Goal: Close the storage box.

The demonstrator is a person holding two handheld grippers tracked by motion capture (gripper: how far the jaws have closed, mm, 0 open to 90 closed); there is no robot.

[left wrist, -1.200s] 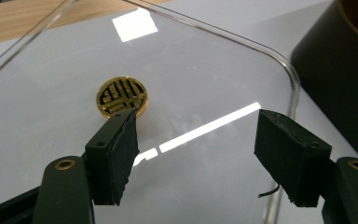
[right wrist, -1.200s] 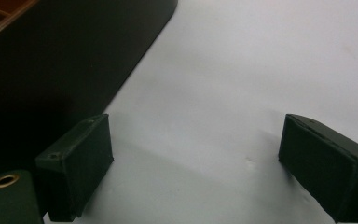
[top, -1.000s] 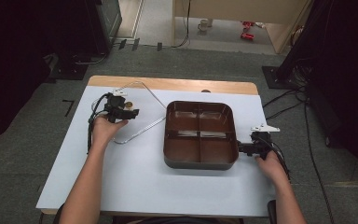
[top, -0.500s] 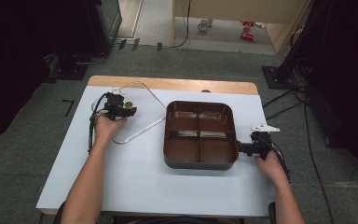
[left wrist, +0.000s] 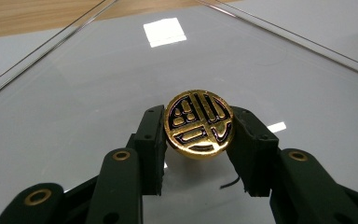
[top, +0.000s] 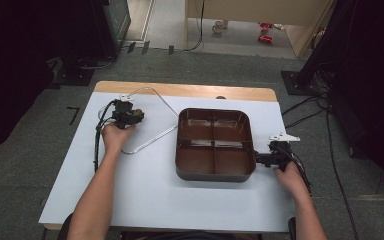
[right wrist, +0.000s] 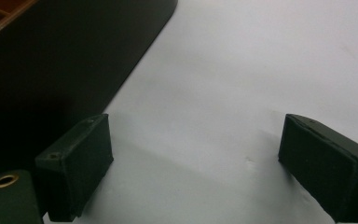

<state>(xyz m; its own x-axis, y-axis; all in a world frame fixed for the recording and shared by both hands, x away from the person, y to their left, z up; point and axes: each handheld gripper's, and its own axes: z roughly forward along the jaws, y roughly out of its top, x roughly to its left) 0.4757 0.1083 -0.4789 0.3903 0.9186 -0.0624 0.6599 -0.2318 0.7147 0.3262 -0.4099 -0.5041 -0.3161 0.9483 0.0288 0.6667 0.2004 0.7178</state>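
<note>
The right gripper (top: 260,159) rests just beside the near right corner of the brown tray (top: 215,175), its jaws spread wide over bare table (right wrist: 223,84) with nothing between them. Farther off, well left of the tray, the left gripper (left wrist: 199,140) is clenched on a gold knob (left wrist: 199,122) with a black pattern, the knob of a clear lid (left wrist: 98,93) lying flat on the table. The jaws have just been closing and now press the knob's rim from both sides. The knob looks hard and smooth, so slippery; the lid is probably rigid, fragile and liable to swing when lifted by the knob.
</note>
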